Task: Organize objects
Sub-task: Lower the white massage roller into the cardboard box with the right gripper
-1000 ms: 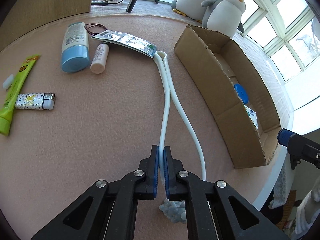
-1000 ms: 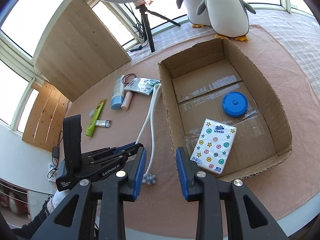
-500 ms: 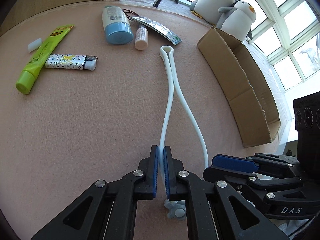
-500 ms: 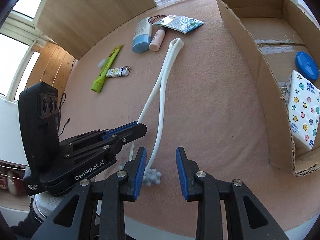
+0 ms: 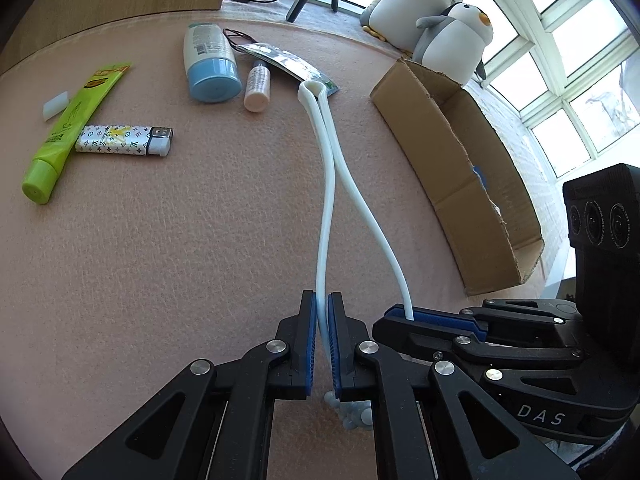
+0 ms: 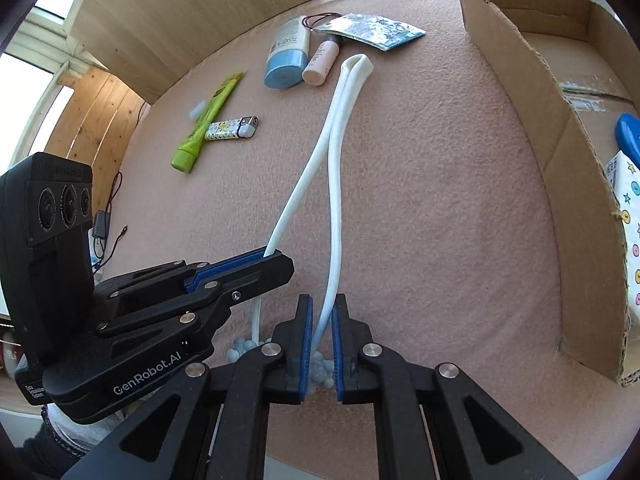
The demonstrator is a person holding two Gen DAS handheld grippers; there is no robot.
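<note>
I hold the folded white silicone strap [image 5: 326, 184], limp and light, on the pink mat's near edge: left gripper [image 5: 322, 320] clamps one strand, right gripper [image 6: 320, 322] is closing on the other. Grip near the beaded ends [image 6: 320, 368]; expect sagging.

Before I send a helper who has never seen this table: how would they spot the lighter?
Start at the cardboard box and cross the pink mat to its far side. There a lime-green tube lies slanted; the lighter touches it, the only thing with a patterned white body and a silver top.
</note>
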